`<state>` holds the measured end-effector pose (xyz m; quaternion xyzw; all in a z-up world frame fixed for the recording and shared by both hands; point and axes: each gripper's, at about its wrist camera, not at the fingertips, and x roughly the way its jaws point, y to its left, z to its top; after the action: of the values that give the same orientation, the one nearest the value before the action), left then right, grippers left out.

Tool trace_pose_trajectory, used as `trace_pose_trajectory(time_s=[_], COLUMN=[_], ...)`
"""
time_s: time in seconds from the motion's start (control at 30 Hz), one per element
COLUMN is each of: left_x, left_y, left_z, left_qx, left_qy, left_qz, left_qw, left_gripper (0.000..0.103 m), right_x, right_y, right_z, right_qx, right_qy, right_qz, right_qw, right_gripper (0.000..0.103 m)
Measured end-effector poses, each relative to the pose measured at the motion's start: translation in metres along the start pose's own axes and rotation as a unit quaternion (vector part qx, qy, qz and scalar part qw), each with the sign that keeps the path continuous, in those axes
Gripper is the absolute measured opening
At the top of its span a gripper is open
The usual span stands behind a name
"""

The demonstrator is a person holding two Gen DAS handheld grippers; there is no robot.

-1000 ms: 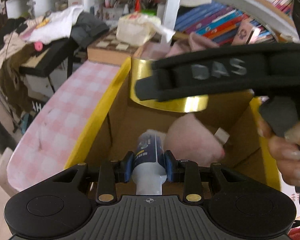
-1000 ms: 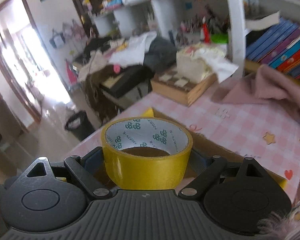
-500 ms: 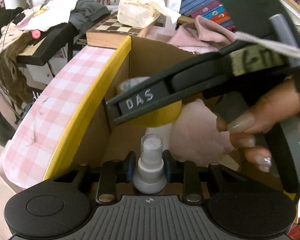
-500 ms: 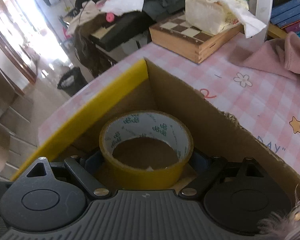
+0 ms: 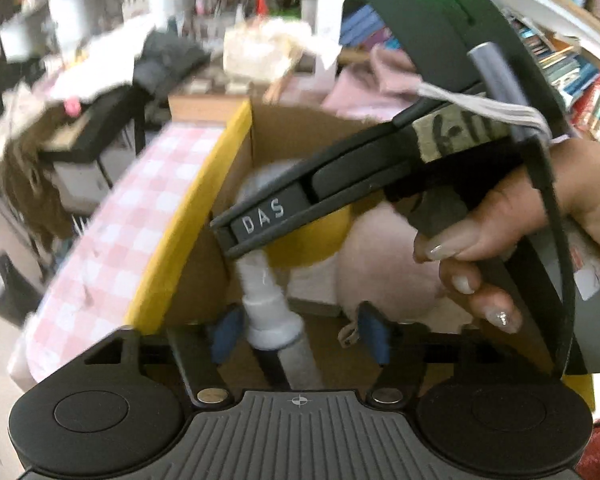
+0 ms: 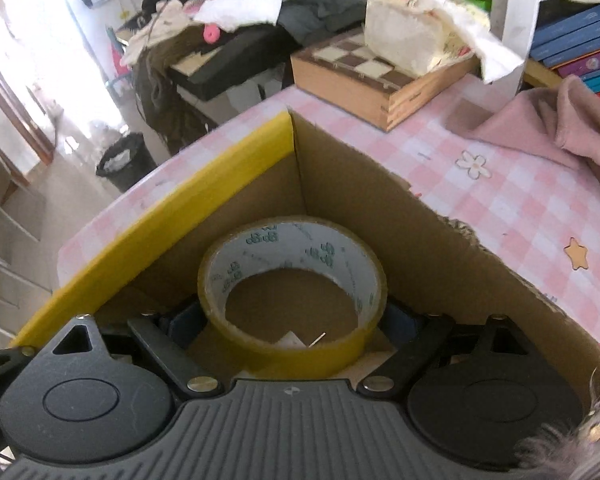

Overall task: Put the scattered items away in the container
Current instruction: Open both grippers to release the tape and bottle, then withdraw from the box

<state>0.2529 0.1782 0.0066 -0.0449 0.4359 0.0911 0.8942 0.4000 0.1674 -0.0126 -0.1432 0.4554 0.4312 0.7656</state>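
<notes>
A cardboard box with a yellow rim (image 5: 192, 220) (image 6: 172, 208) stands on the pink checked table. My left gripper (image 5: 300, 332) is over the box with its jaws spread; a white tube (image 5: 266, 312) lies loose between them, cap toward me. My right gripper (image 6: 292, 320) is low inside the box corner, still around the yellow tape roll (image 6: 292, 292), which looks to rest on the box floor. In the left wrist view the right gripper's body (image 5: 340, 184) crosses above the tape (image 5: 312, 240). A pink plush (image 5: 388, 264) lies in the box.
A wooden chessboard box (image 6: 372, 76) with a pale bundle on it stands beyond the box. A pink cloth (image 6: 560, 128) lies at the right on the table (image 6: 500, 184). Bookshelves stand behind; a black bin (image 6: 124, 160) is on the floor left.
My left gripper has opened and let go of the white tube in the box. My right gripper has lowered the tape roll from above the box down into its corner.
</notes>
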Motion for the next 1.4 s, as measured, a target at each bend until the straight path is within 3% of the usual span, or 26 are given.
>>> trace_pose_trajectory(time_s=[0.3,0.63,0.97,1.4], left_x=[-0.055,-0.105,-0.133,-0.151], left_y=[0.005,0.015,0.027,0.029], left_z=[-0.01,-0.034,-0.072,-0.117], left_qx=[0.008,0.012,0.0,-0.014], left_qy=[-0.079,-0.144,-0.164,-0.166], left_qz=[0.006,-0.002,-0.024,-0.029], left_qw=[0.9968,0.9895,0.9862,0.9857], left_gripper=[0.075,0.08,0.081,0.081], right_x=[-0.067,-0.136,-0.184,-0.214], right_y=[0.023,0.053,0.082,0.106], right_z=[-0.018,-0.053,-0.109,-0.177], right_qx=[-0.006,-0.001,0.008,0.03], right_qy=[-0.082,-0.174,-0.269,-0.282], right_qz=[-0.002,-0.036,-0.101,-0.169], right_qw=[0.997,0.984,0.958,0.944], right_gripper=[0.091,0.091,0.091,0.091])
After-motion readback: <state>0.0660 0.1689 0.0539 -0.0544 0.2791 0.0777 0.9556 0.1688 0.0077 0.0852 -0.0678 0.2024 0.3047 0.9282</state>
